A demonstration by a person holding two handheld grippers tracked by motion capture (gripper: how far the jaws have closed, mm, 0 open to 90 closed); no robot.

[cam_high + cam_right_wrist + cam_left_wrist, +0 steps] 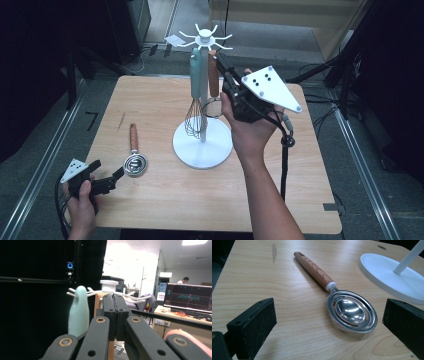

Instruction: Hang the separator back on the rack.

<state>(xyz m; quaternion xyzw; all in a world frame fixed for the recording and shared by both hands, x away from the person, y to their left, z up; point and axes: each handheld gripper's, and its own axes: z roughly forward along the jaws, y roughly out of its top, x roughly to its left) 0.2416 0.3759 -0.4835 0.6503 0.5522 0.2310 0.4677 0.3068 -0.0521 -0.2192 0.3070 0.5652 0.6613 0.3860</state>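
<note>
Black tools [227, 82], grey triangular plates [272, 90]

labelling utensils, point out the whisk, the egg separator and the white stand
whisk [195, 75], high view, teal handle
egg separator [350, 310], left gripper view, steel bowl
white stand [200, 150], high view, round base

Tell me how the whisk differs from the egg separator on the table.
The whisk hangs upright from the white hook stand; the egg separator lies flat on the table. The whisk has a pale teal handle and a wire cage head; the egg separator has a wood-grain handle and a slotted steel bowl. Both are long-handled kitchen utensils with metal heads.
</note>
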